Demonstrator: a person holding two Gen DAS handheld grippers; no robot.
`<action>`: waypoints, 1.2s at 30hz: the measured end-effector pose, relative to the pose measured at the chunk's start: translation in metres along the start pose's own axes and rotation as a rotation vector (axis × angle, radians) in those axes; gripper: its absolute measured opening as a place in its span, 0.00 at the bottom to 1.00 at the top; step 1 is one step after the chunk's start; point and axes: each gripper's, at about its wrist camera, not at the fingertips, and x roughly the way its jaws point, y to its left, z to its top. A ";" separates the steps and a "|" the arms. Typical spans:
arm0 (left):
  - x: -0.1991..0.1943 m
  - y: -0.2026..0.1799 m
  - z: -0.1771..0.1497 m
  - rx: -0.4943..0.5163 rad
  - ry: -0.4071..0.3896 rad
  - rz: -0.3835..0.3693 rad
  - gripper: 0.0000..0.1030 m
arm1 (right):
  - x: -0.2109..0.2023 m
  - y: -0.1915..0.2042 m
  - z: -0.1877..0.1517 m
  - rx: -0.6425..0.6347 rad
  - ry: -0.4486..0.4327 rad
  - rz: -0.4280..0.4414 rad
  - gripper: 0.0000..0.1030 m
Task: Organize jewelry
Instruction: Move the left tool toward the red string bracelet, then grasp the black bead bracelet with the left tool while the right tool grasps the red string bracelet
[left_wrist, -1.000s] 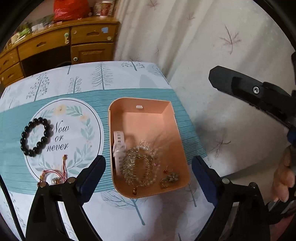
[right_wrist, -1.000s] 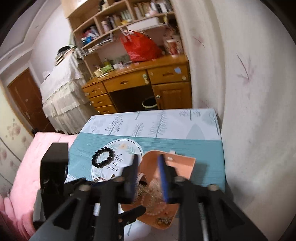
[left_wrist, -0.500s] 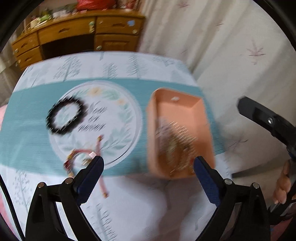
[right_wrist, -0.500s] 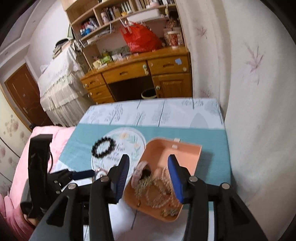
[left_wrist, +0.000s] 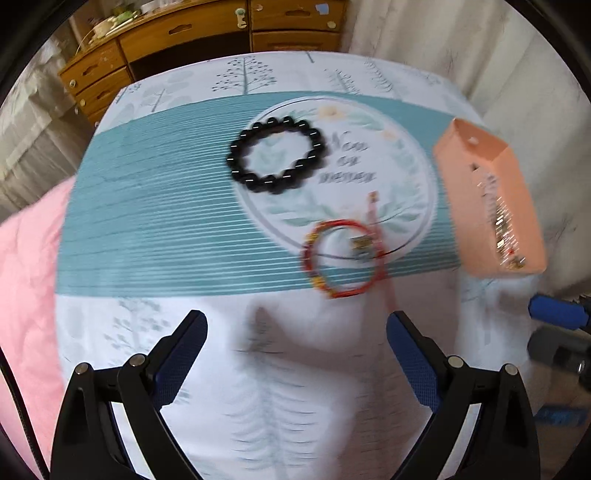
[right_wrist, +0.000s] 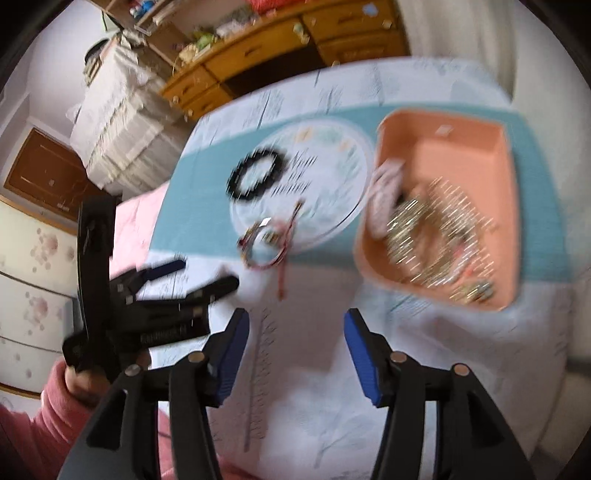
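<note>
Left gripper: spread, empty, near red bracelet.
Right gripper: jaws just opening, empty.
Black bracelet: beyond red bracelet.
Tray: right of it.

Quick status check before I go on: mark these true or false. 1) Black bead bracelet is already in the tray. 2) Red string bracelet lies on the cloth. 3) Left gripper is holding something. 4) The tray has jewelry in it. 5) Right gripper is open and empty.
1) False: the black bead bracelet lies on the tablecloth, outside the peach tray.
2) True: the red string bracelet lies on the cloth beside the tray.
3) False: the left gripper is open and empty.
4) True: gold pieces are inside.
5) True: the right gripper holds nothing.
</note>
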 end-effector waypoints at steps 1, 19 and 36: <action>0.001 0.006 0.001 0.021 0.006 0.011 0.94 | 0.006 0.004 -0.002 0.002 0.014 0.000 0.55; 0.023 0.038 0.075 0.403 -0.095 -0.014 0.94 | 0.074 0.060 0.002 -0.055 -0.259 -0.289 0.59; 0.060 0.002 0.091 0.566 -0.161 -0.138 0.59 | 0.110 0.077 0.023 -0.087 -0.277 -0.372 0.22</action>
